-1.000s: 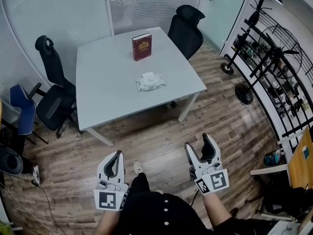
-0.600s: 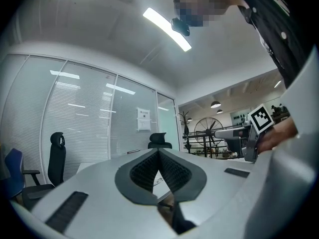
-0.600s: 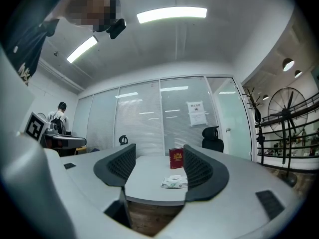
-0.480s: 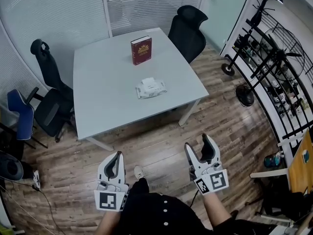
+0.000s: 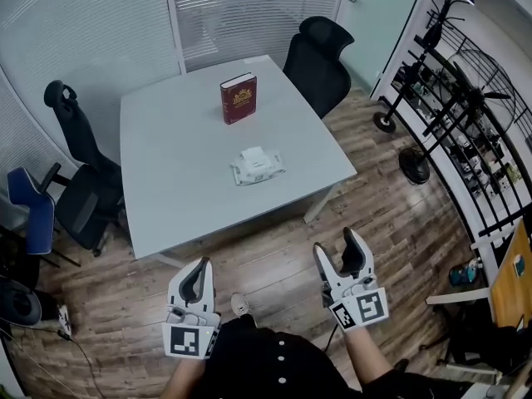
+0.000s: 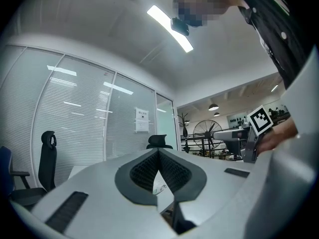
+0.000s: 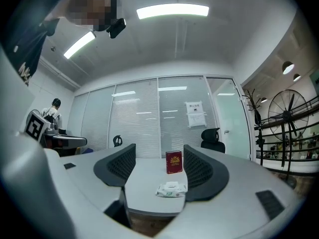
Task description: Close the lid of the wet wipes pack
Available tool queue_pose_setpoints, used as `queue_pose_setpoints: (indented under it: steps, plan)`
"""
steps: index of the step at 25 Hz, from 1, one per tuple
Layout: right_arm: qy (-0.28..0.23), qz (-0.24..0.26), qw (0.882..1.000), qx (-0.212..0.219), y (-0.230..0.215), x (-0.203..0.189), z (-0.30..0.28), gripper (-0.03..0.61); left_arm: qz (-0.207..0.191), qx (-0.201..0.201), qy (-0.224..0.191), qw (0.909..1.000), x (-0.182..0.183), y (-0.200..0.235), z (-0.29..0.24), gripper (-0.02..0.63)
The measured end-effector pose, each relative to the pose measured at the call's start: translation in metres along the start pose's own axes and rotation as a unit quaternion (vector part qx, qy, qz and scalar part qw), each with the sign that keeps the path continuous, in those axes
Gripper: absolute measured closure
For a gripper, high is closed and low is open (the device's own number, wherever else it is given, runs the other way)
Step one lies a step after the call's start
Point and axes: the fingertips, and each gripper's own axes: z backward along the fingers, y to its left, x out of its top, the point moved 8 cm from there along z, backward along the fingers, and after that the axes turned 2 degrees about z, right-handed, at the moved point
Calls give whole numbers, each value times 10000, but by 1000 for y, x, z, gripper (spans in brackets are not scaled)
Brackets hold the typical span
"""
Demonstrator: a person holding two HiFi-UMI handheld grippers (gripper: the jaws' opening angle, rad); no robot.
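Note:
The white wet wipes pack (image 5: 257, 165) lies near the middle of the grey table (image 5: 166, 173), with a small white flap standing up on its top. Both grippers hang over the wooden floor, well short of the table's near edge. My left gripper (image 5: 199, 266) is shut with its pads meeting at the tips, and in the left gripper view (image 6: 158, 153) a sliver of the pack (image 6: 159, 187) shows below them. My right gripper (image 5: 337, 244) is open and holds nothing. In the right gripper view (image 7: 159, 156) the pack (image 7: 172, 188) sits far off between the jaws.
A red book (image 5: 238, 98) stands upright on the table behind the pack. Black office chairs stand at the far right corner (image 5: 320, 52) and the left side (image 5: 79, 181), with a blue chair (image 5: 33, 210) further left. A metal rack with a fan (image 5: 465, 98) lines the right wall.
The table and pack have slid lower in the head view, closer to me. Both grippers keep the same places and states.

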Motion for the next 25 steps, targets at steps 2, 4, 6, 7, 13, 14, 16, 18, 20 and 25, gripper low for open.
queue_pose_setpoints:
  steps: [2,4,6,7,13,14,16,18,20,25]
  plan:
    - [-12,22,10000,-22,1,0,-11,264,3,-36,-22,10000,-1,9,-7,601]
    - [-28,51,10000,-47,3,1,-21,264,10,-59,-28,10000,-3,19,-13,601]
    - [-62,85,9999,-82,4,3,-31,264,14,-83,-56,9999,-3,28,-20,601]
    - [-83,101,9999,-101,4,4,-36,264,9,-97,-78,9999,-3,33,-23,601]
    - [-176,158,9996,-139,7,7,-66,264,-27,-122,-162,9998,0,60,-40,601]
    - [-190,166,9996,-139,8,8,-71,264,-29,-120,-178,9998,0,65,-43,601]
    - [-227,180,9995,-150,9,10,-81,264,-31,-120,-209,9997,1,73,-47,601]
    - [-247,209,9993,-161,12,10,-89,264,-42,-131,-242,9996,2,81,-50,601]
    - [-238,241,9993,-146,18,9,-95,264,-57,-146,-258,9995,1,87,-51,601]
    - [-111,256,9996,-89,28,2,-98,264,-9,-177,-159,9997,-6,93,-49,601]
